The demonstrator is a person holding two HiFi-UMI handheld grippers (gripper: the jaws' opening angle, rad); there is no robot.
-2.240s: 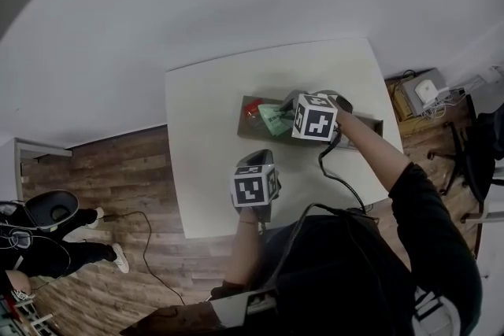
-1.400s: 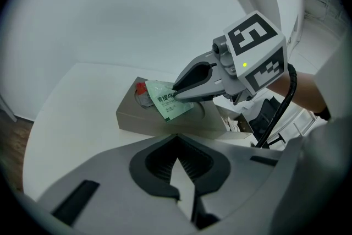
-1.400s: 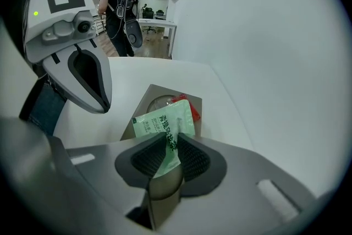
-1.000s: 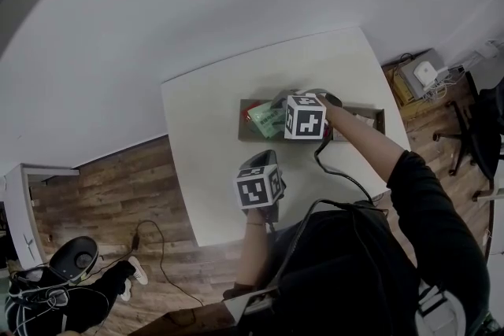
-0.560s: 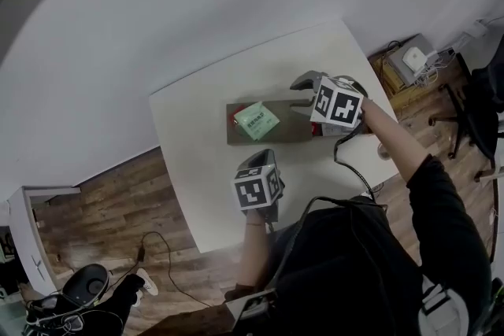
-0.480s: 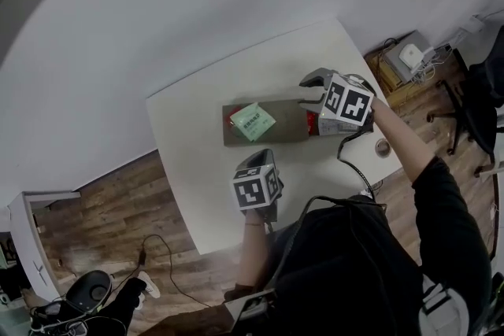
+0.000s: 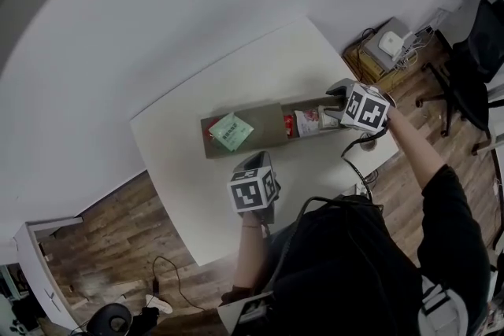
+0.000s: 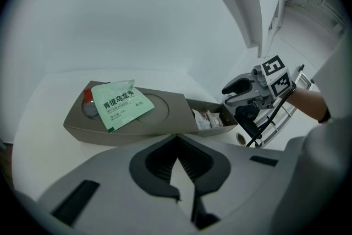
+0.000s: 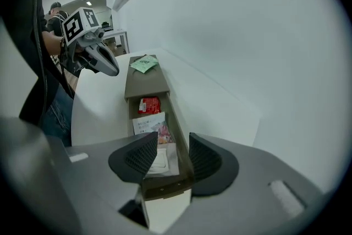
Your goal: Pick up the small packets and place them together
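A long brown tray (image 7: 264, 122) lies across the white table (image 7: 181, 169). A green packet (image 7: 231, 131) rests on its closed left part (image 8: 159, 110), with something red (image 8: 87, 97) under it. The open right compartment holds a red packet (image 9: 148, 104), a printed packet (image 9: 149, 125) and a white packet (image 9: 159, 161). My right gripper (image 9: 166, 158) hangs open over the tray's right end (image 9: 165, 189), empty, its cube (image 7: 366, 108) beyond that end. My left gripper (image 8: 177, 154) is shut and empty, hovering in front of the tray's middle (image 7: 252, 163).
The table's near edge (image 7: 220, 252) runs just under the person's body. A black cable (image 7: 358, 147) trails from the right gripper. A black chair (image 7: 472, 59) and a box of devices (image 7: 386, 47) stand on the wooden floor at the right.
My right gripper has left the green packet on the tray's left part and swung right to the tray's right end. The left gripper has barely shifted.
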